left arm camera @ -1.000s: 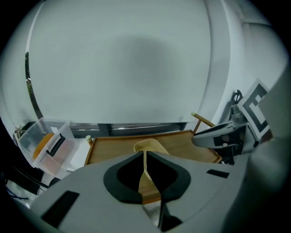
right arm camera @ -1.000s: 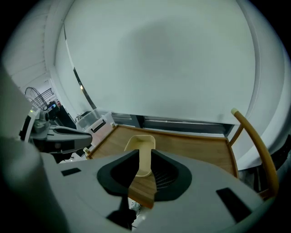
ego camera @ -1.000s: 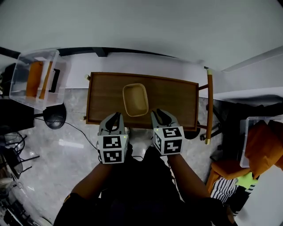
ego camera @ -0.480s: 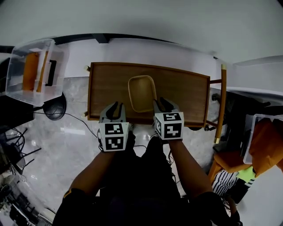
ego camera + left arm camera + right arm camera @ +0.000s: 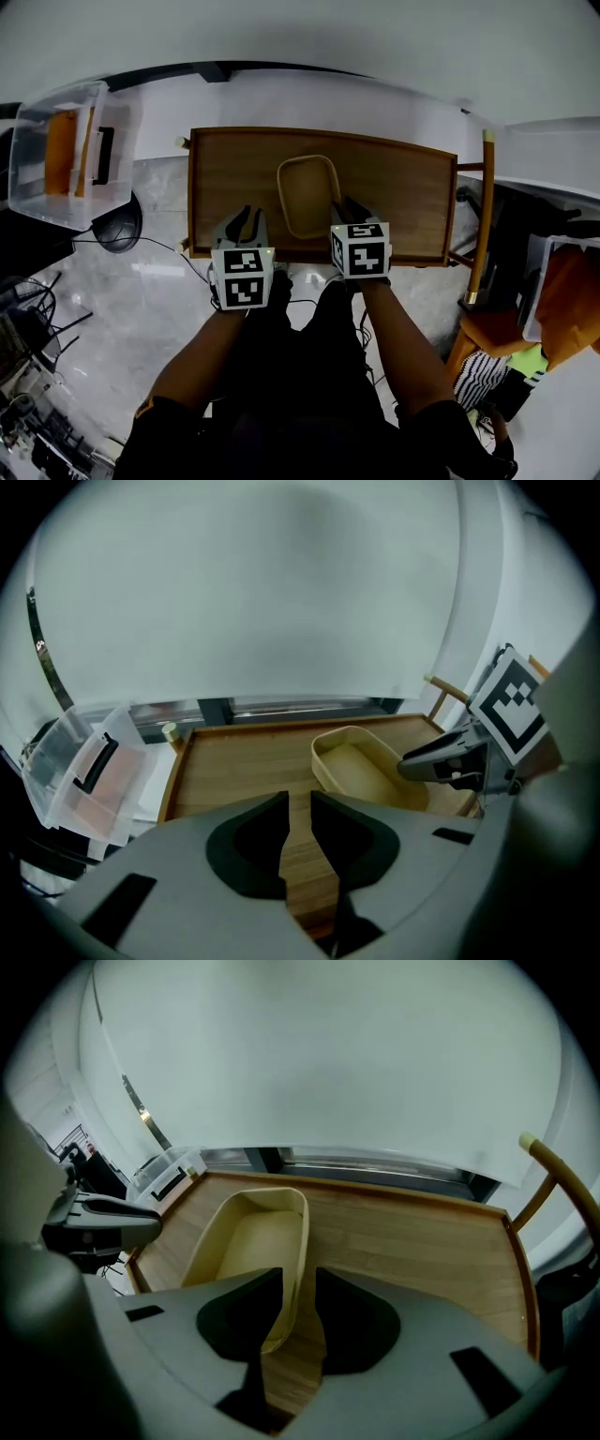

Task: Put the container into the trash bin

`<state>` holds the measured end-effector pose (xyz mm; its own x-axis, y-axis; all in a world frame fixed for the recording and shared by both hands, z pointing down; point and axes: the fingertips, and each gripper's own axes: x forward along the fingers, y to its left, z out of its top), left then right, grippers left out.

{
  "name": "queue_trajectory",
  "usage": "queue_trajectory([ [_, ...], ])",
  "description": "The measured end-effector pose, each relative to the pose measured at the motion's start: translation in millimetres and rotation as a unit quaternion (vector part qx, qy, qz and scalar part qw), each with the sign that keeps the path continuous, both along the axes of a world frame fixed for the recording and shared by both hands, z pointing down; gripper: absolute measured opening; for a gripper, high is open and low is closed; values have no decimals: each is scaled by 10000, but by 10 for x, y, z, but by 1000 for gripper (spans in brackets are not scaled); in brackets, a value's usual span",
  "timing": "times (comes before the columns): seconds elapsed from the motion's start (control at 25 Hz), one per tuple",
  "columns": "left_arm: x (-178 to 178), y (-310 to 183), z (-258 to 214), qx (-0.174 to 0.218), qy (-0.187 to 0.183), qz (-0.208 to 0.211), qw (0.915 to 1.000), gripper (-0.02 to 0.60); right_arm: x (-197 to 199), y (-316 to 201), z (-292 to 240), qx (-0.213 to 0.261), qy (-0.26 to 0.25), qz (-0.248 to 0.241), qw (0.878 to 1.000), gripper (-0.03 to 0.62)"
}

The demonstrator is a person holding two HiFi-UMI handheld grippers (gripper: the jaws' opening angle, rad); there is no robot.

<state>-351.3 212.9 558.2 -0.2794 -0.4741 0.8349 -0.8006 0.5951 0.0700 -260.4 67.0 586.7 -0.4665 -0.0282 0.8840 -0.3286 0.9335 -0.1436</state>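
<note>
Container (image 5: 307, 195) sitting mid wooden table (image 5: 225, 187). Am holding right gripper (image 5: 349, 208) at its 4 o'clock: jaws opening, container's side wall between them, unclamped. Left gripper (image 5: 246, 217) at 8 o'clock: jaws opening over bare wood.

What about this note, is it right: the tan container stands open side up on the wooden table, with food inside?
Not quite: the container is empty, its bare bottom plain in the right gripper view. It does stand open side up on the wooden table.
</note>
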Motion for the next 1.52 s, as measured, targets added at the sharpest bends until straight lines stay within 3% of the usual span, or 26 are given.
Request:
queue_trajectory([
  [0.28,-24,5,74,-24,61,31,10000,75,-19,37,159,-112,154,37,9998,108],
  [0.44,-4,24,72,-14,79,68,9999,75,4,35,207,-127,214,205,9995,44],
  [0.8,156,-59,-146,156,12,345,9993,75,156,-94,-200,14,-176,688,9975,26],
  [1.16,590,-488,-547,504,-136,1136,9922,75,727,-338,-895,269,-733,1485,9858,25],
  [1.52,1238,-935,-825,764,-158,2052,9756,75,1593,-445,-1256,461,-919,2273,9684,25],
])
